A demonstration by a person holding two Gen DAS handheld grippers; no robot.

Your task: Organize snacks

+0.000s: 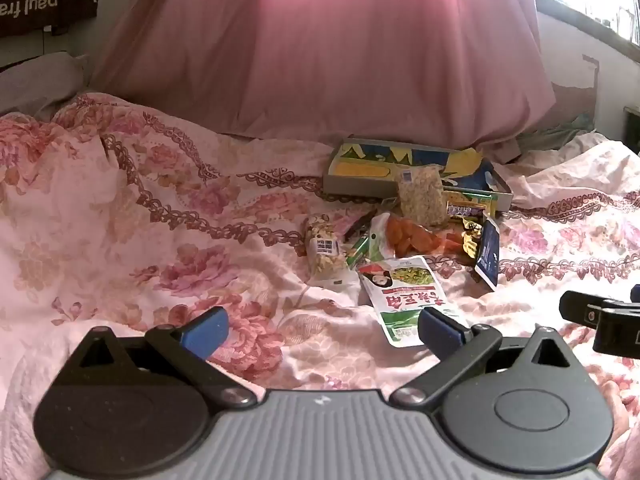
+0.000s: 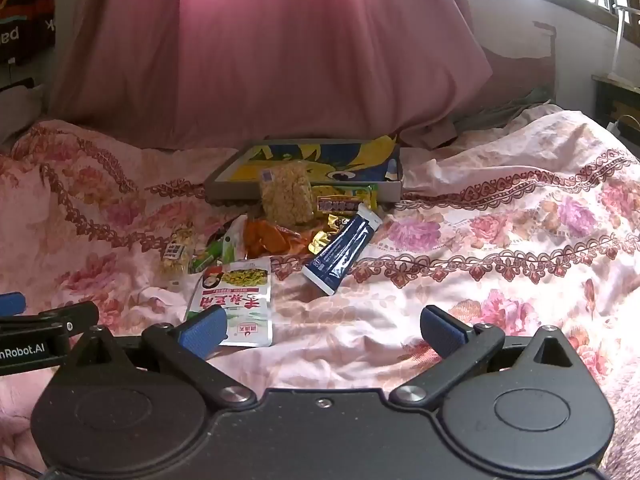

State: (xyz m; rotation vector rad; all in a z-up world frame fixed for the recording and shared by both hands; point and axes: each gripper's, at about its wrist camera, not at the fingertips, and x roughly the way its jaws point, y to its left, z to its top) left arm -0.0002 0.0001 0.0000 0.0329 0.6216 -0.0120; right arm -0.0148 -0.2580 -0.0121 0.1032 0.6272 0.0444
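Nearest the left wrist camera, the left gripper [image 1: 322,330] is seen with its blue-padded fingers spread wide and nothing held between them; only the floral quilt [image 1: 160,240] lies under the gap. The right-hand blue pad overlaps the lower edge of a green-and-white pouch with red Chinese lettering [image 1: 402,296], though contact cannot be confirmed. In the right wrist view, the right gripper [image 2: 322,330] is likewise held wide open and empty above the quilt [image 2: 500,260], and the same pouch [image 2: 236,300] is found just beside its left finger.

Beyond the pouch, the snacks are gathered in a loose pile near the middle of the bed. A clear pack of nuts with a white label [image 1: 325,252] is placed at the left of the pile, and a bag of orange dried fruit [image 1: 408,236] lies in the middle. A dark blue sachet [image 2: 340,252] is set at the right edge, tilted. A clear block of puffed-grain cake [image 2: 286,192] is propped against the front wall of a shallow box printed in yellow and blue [image 2: 248,184], with a yellow-green wrapped bar [image 2: 348,198] beside it. A pink cover [image 2: 280,60] is draped behind the box.
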